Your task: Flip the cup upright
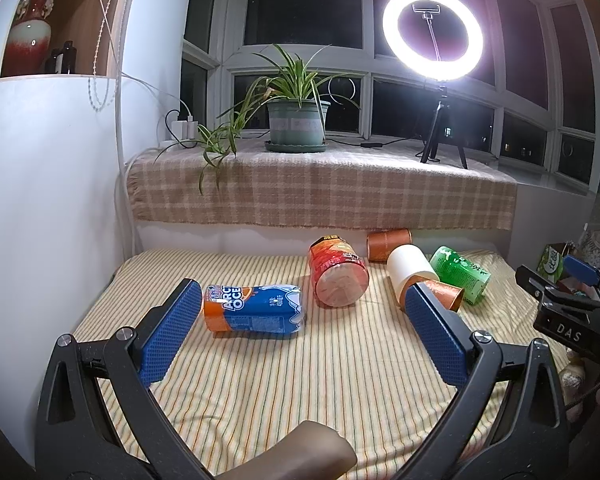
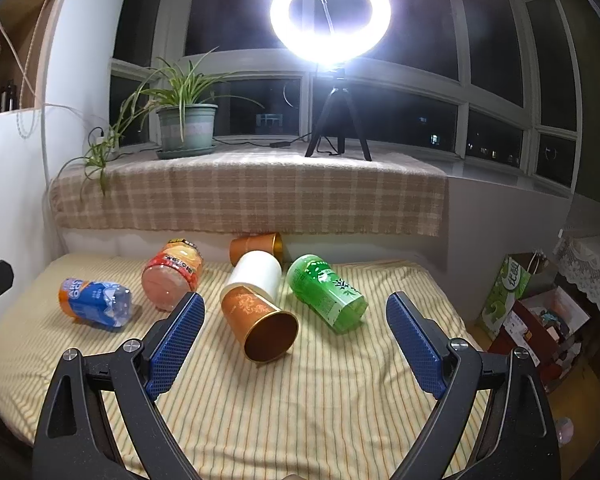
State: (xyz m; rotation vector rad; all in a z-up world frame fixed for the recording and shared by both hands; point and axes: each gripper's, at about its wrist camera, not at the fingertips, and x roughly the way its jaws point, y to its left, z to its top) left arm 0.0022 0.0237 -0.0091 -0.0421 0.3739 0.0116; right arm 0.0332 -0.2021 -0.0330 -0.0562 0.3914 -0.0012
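Five cups lie tipped on the striped cloth (image 2: 340, 400); the orange cup (image 2: 260, 320) rests at 12 o'clock between the right gripper (image 2: 296, 308) fingers, spread wide, empty. Left gripper (image 1: 304, 300) likewise gapes, holding nothing.

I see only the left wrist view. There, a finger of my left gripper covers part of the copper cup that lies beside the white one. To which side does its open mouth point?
Observer: In the right wrist view the copper cup lies on its side, and its open mouth points toward the right gripper, slightly to that gripper's right.
Operator: Thank you. In my view the right gripper shows only from the side, at the edge. Is it open?
Observer: Yes. Its jaws stand wide open and hold nothing, and the copper cup's mouth lies just ahead of the gap between them.
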